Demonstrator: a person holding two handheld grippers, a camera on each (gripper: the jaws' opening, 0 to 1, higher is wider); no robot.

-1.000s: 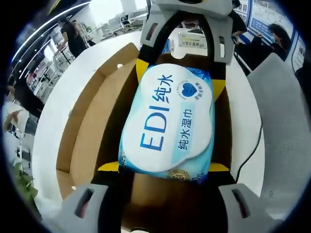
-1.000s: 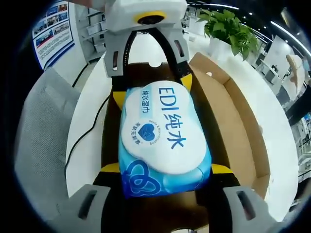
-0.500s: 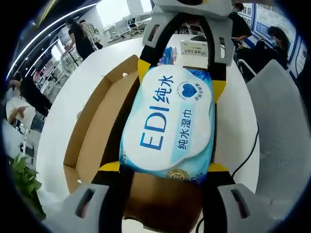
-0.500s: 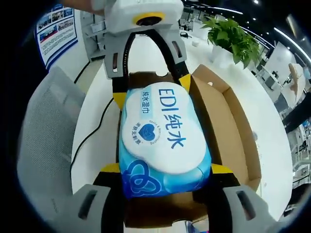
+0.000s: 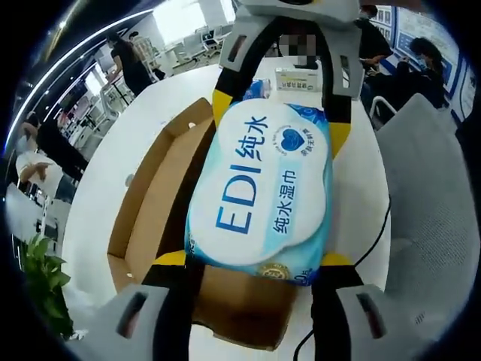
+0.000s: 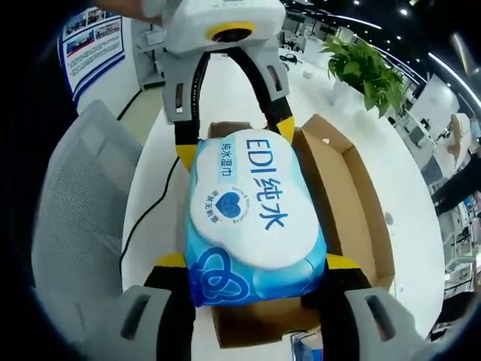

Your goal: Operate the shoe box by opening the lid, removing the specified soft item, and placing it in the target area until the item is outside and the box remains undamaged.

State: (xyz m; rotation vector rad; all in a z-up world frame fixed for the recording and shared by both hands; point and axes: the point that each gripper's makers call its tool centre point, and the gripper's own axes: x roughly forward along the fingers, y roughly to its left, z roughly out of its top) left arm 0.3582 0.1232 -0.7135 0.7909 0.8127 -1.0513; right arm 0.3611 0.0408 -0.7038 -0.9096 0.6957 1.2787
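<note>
A soft blue-and-white wipes pack (image 5: 259, 199), printed "EDI" with Chinese characters and a heart, is held at frame centre, above the open cardboard box (image 5: 154, 218) on the white table (image 5: 105, 162). It is clamped at opposite ends by the left gripper (image 5: 254, 263) and right gripper (image 6: 255, 265). In the left gripper view, people are seen at upper left and a plant (image 5: 41, 289) at lower left. In the right gripper view, a grey chair (image 6: 79, 226) and a cable (image 6: 146, 207) are seen at left. No contents can be made out in the box.
</note>
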